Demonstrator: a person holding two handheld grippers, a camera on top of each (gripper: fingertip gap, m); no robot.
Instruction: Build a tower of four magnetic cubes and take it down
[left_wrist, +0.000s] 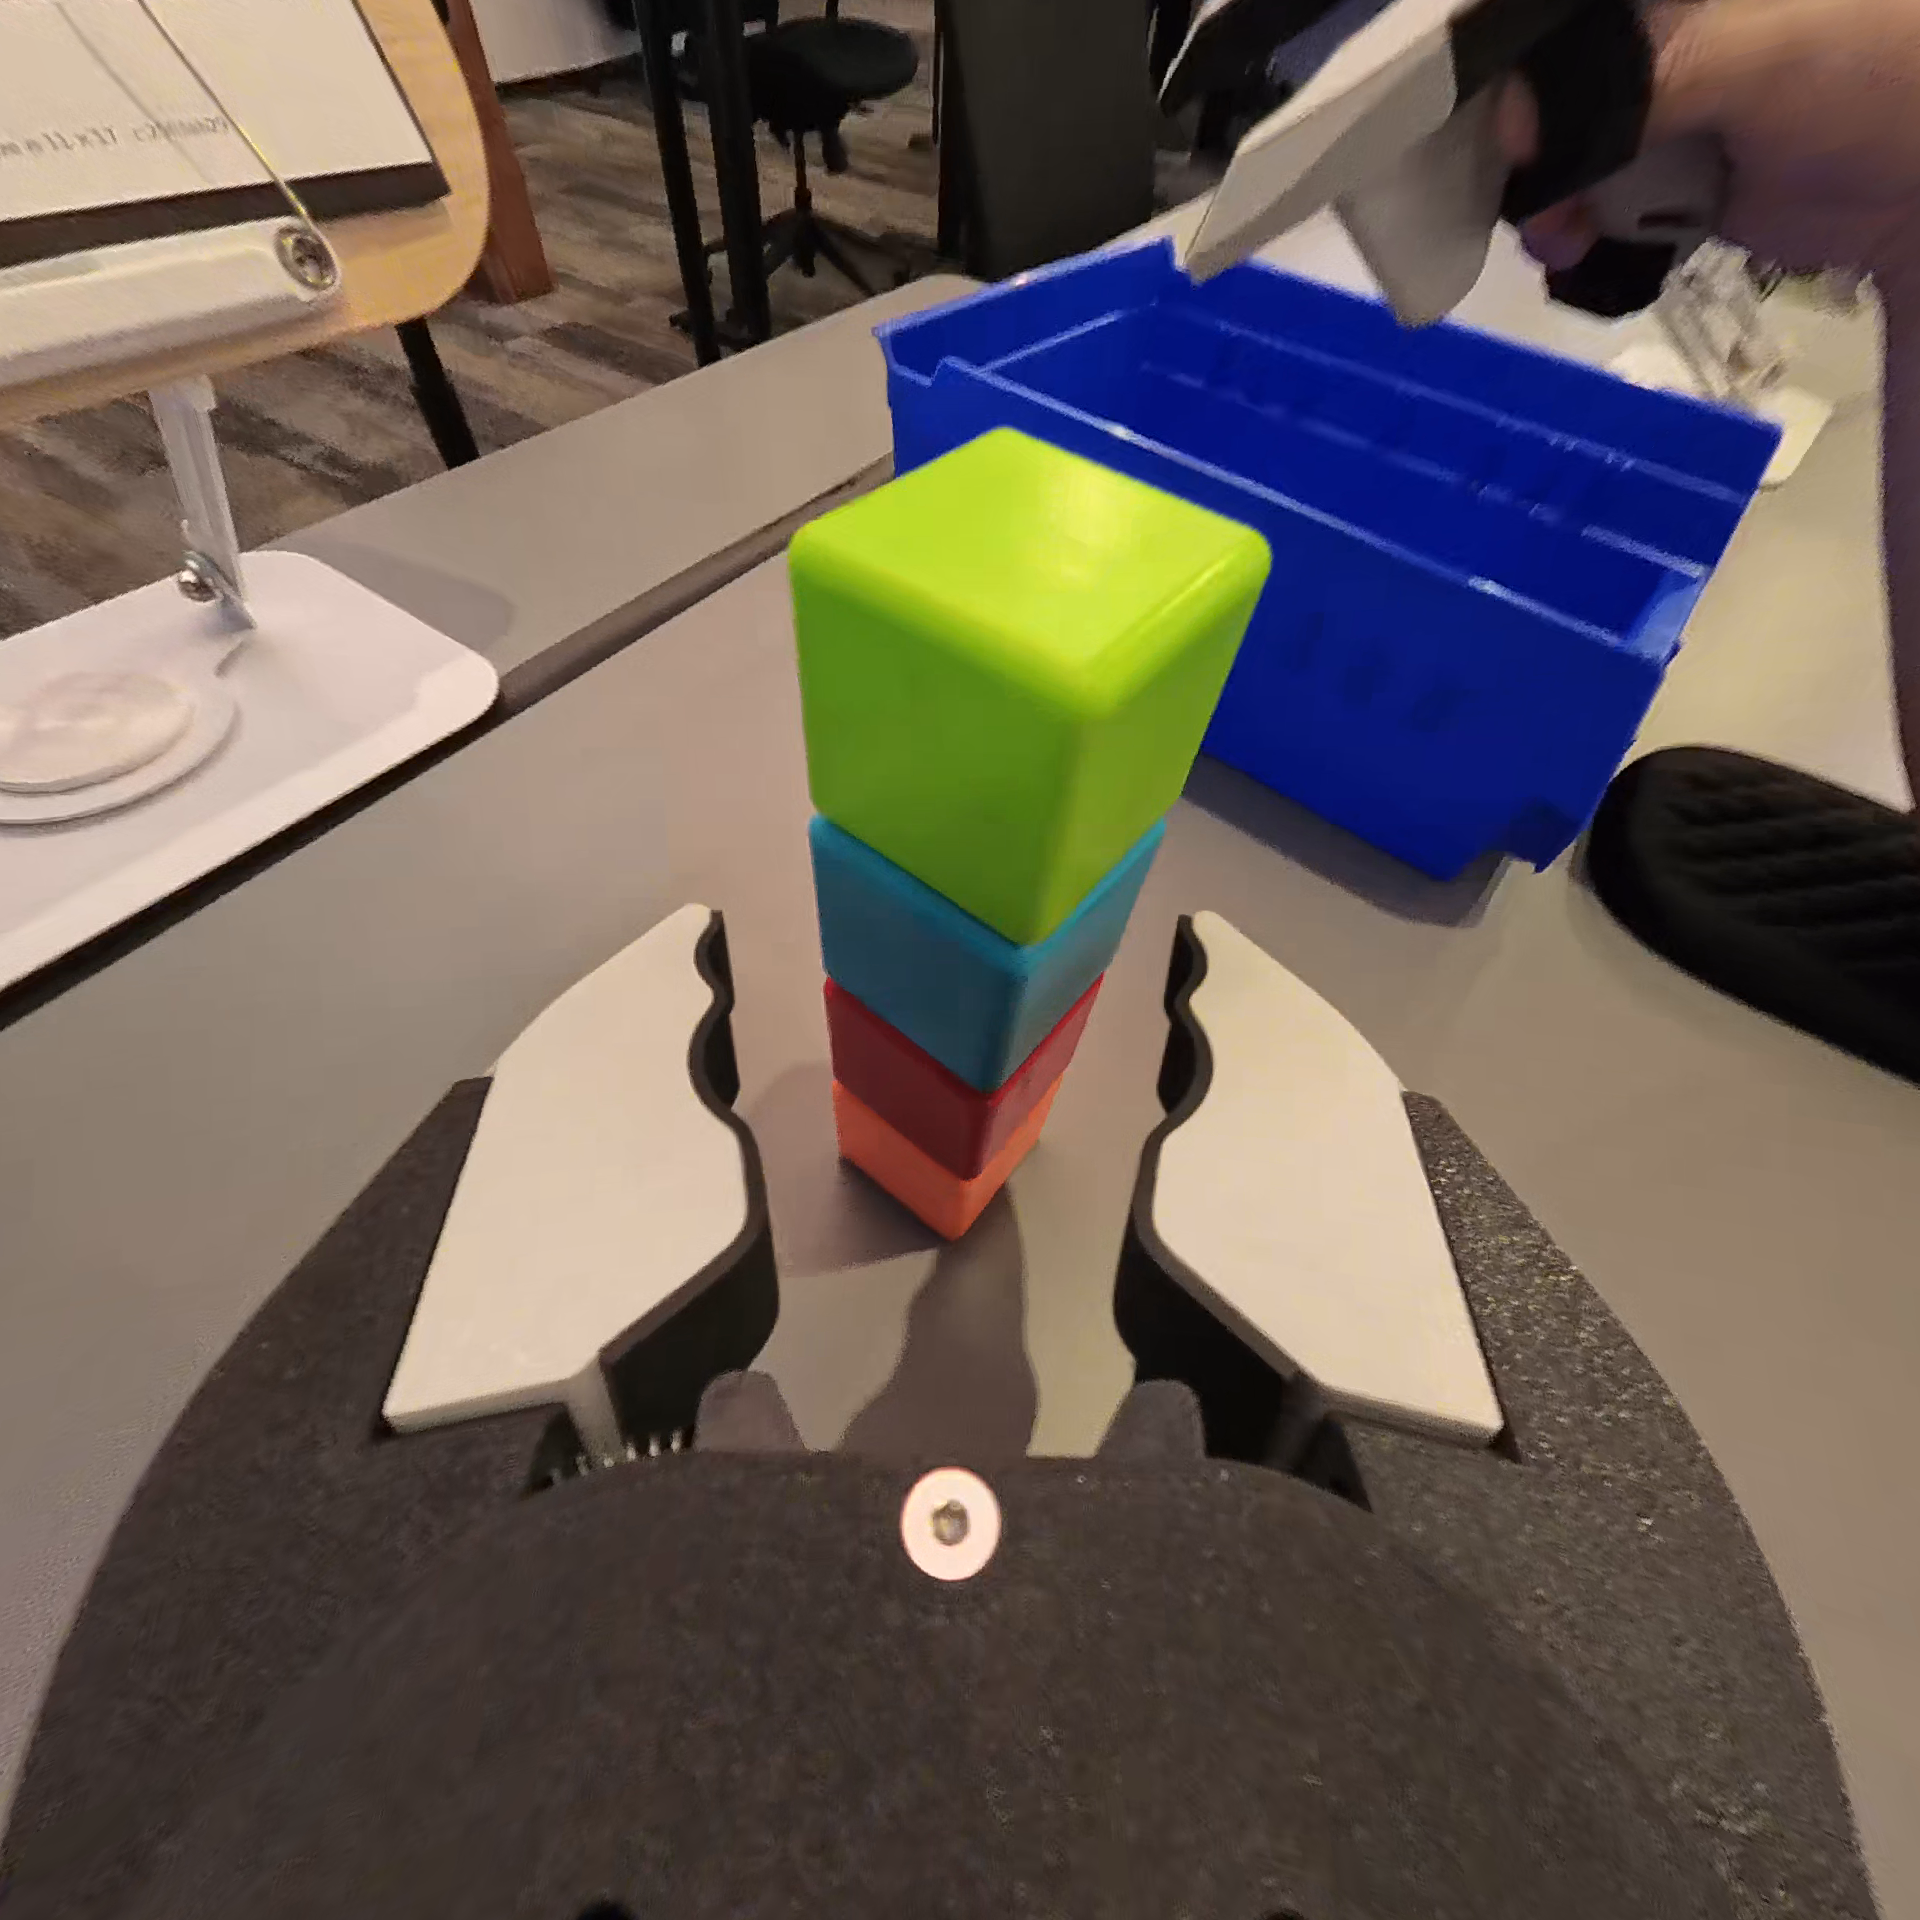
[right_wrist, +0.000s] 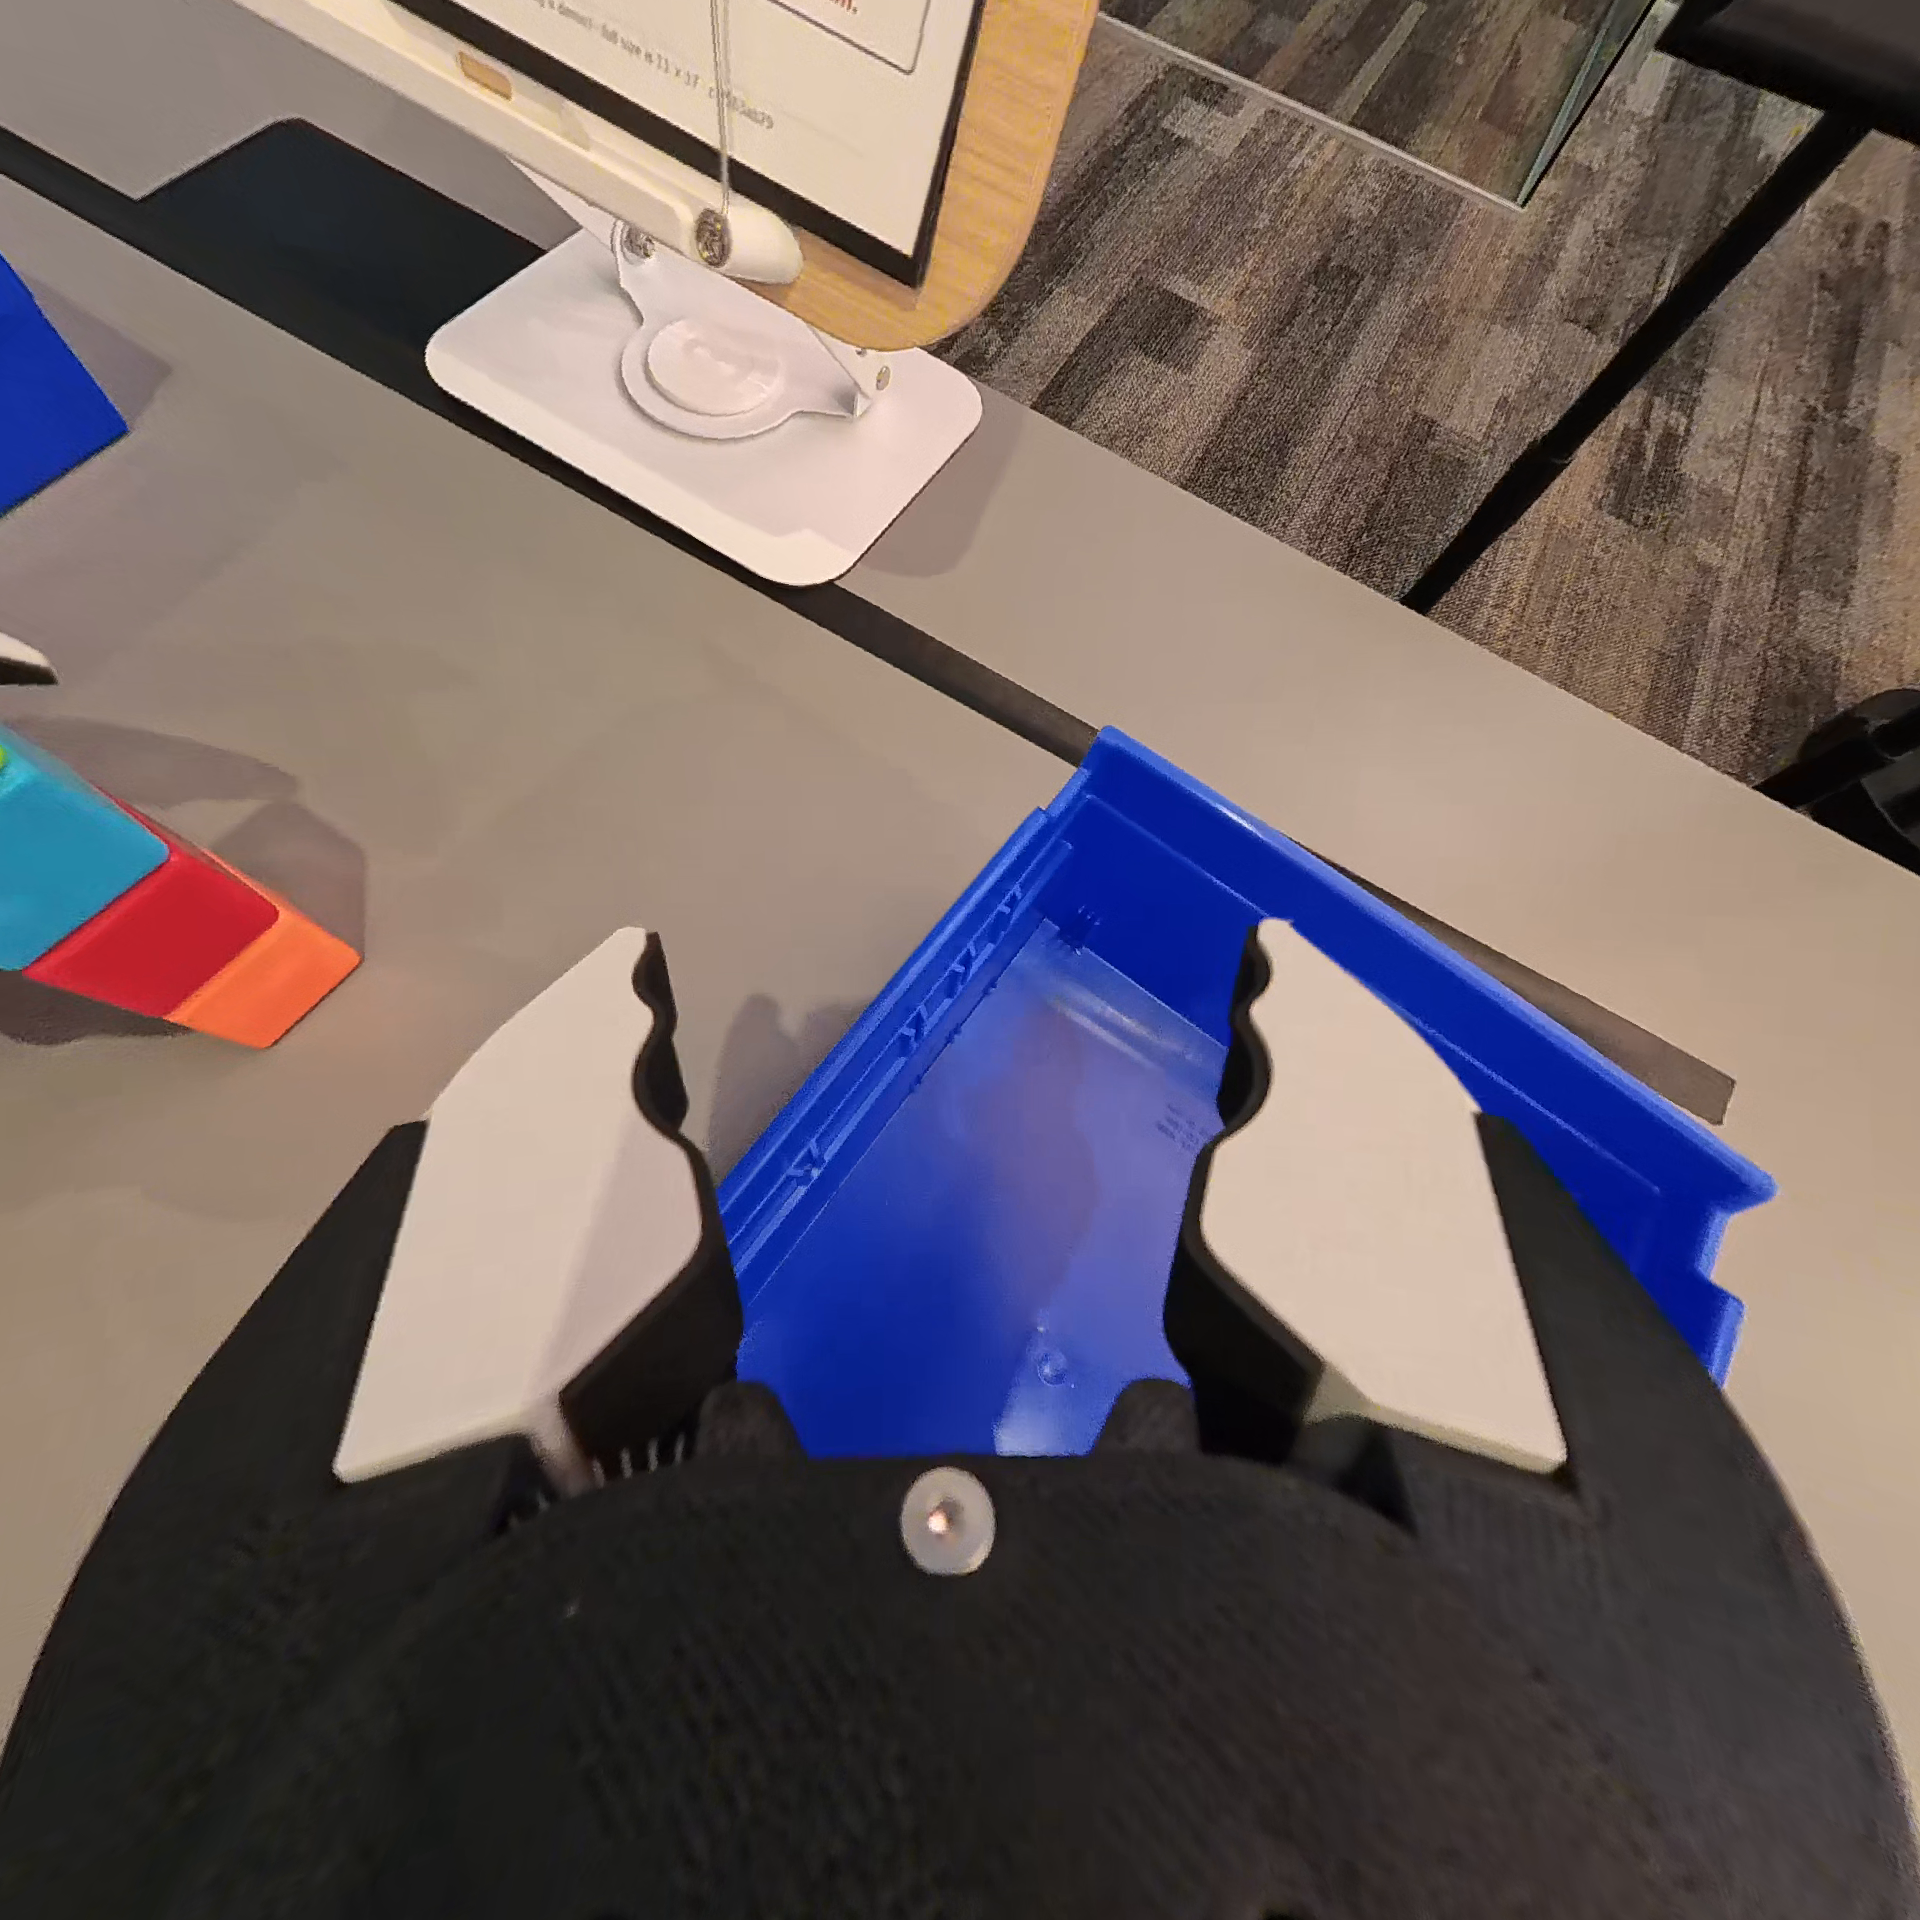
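A tower of four cubes stands on the grey table (left_wrist: 312, 1091): green cube (left_wrist: 1018, 675) on top, then teal cube (left_wrist: 966, 966), red cube (left_wrist: 945, 1091) and orange cube (left_wrist: 935, 1174) at the bottom. My left gripper (left_wrist: 951, 935) is open, its fingers either side of the tower's lower part, not touching it. My right gripper (right_wrist: 951, 945) is open and empty above the blue bin (right_wrist: 935, 1247). It also shows in the left wrist view (left_wrist: 1299, 260), above the bin (left_wrist: 1455, 582). The tower's lower cubes (right_wrist: 156, 914) show at the left edge of the right wrist view.
A white stand base (right_wrist: 707, 416) with a wood-edged board sits at the table's far edge. A second blue object (right_wrist: 42, 395) is at the far left. A black padded object (left_wrist: 1766, 894) lies to the right. Floor and chairs lie beyond the table. Between my left fingertips and the black padded object (left_wrist: 1766, 894) there is roughly 25 cm.
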